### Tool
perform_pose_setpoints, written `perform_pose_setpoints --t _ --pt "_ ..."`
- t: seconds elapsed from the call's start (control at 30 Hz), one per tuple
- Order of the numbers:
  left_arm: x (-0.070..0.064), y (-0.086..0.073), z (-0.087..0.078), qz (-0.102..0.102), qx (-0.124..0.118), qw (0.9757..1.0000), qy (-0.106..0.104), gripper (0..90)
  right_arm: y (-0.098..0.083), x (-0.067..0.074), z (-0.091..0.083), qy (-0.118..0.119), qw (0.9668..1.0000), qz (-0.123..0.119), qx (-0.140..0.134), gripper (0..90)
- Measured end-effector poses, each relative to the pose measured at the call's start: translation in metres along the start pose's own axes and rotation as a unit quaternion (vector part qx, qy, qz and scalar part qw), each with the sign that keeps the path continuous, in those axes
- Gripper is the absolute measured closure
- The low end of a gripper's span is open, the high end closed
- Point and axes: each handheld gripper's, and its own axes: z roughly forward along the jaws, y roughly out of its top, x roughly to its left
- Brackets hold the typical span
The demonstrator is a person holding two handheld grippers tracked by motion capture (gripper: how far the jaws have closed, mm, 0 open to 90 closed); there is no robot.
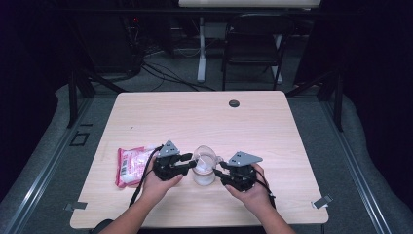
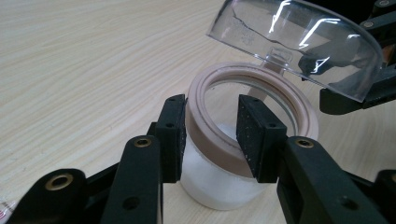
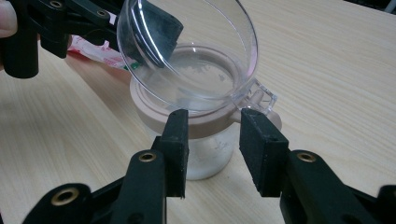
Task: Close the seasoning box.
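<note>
Dark curtains and a folding chair (image 1: 253, 41) stand beyond a pale wooden table (image 1: 204, 122), and near its front edge, at about six o'clock from the table's middle, sits a small clear jar (image 1: 204, 171) with a pinkish rim collar (image 2: 254, 77) and white powder in its base. Its hinged clear lid (image 2: 299, 44) is tipped up and open, leaning toward the right gripper's side.

Left gripper (image 1: 189, 162) comes in from nine o'clock of the jar. Its jaws straddle the near wall of the collar, one pad outside and one inside the mouth; they stand parted and I cannot tell that either pad presses on it. Right gripper (image 1: 218, 171) sits at three o'clock, its jaws parted on either side of the lid's hinge tab (image 3: 259, 98), close to it but with gaps visible, so it grips nothing.

The jar stands upright between both hands, each about equally near. A pink-and-white packet (image 1: 131, 165) lies flat at nine o'clock behind the left hand, its long axis running front to back; judging by that, the left hand is the nearer one to fetch it.
</note>
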Motion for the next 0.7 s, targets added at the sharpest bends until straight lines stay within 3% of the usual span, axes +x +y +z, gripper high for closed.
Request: perform_pose_setpoints --t 0.7 --pt "-0.0008 -0.0002 0.0005 0.0 0.0 1.0 -0.006 66.4 0.0004 -0.0035 -0.0039 -0.003 0.9999 0.006 -0.011 62.4"
